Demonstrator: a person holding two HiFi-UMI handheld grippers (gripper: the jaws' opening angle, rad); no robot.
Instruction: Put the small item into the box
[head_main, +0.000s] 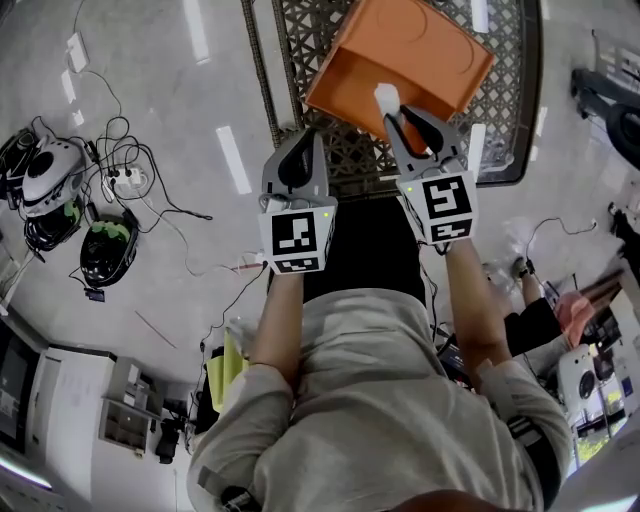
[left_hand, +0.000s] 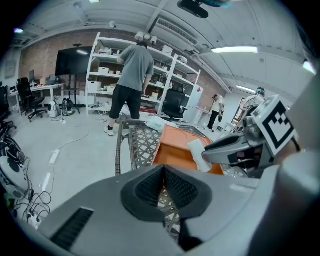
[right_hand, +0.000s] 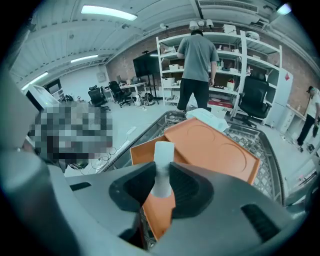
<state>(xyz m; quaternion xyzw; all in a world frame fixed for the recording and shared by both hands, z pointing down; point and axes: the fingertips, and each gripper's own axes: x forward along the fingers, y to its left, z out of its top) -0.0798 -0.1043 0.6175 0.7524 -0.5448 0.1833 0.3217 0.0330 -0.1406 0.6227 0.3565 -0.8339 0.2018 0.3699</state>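
Observation:
An orange box (head_main: 400, 62) lies open on a metal lattice table (head_main: 510, 110), with its lid (right_hand: 215, 145) folded back. My right gripper (head_main: 402, 112) is shut on a small white cylindrical item (head_main: 387, 98) and holds it over the box's near edge. In the right gripper view the white item (right_hand: 162, 167) stands upright between the black pads, with the box's tray (right_hand: 142, 152) just behind it. My left gripper (head_main: 303, 140) hovers to the left of the box, over the table's near-left edge. Its jaws meet, with nothing between them (left_hand: 164, 186). From there I see the orange box (left_hand: 175, 150) and the white item (left_hand: 198, 153).
A person (right_hand: 196, 70) stands at white shelves (left_hand: 105, 70) beyond the table, back turned. On the floor to the left lie cables and a power strip (head_main: 125, 180) and helmets (head_main: 105, 245). A black office chair (right_hand: 252, 100) sits by the shelves. White packaging (right_hand: 207, 117) lies at the table's far end.

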